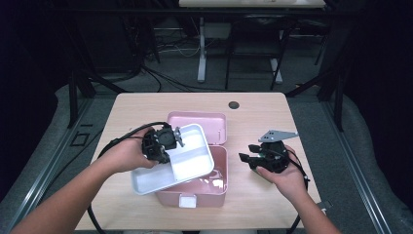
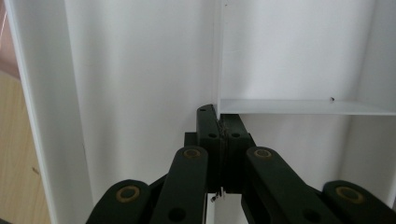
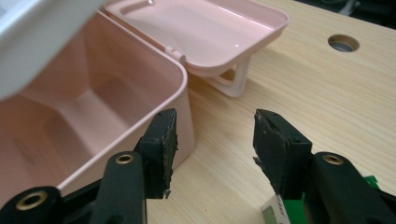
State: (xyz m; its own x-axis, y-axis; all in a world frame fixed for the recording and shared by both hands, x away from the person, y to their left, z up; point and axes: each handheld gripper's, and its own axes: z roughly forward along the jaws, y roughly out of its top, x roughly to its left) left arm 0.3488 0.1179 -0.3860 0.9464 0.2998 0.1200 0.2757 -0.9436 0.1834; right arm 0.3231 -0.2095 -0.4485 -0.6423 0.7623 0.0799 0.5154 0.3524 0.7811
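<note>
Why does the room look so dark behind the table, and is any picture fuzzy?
High view: light falls on the table, the room behind stays dark, and the picture is a bit soft. Left gripper view: the white tray is bright and very close, the left gripper dark against it. Right gripper view: shiny glare spots on the pink box; the right gripper looks slightly blurred.
</note>
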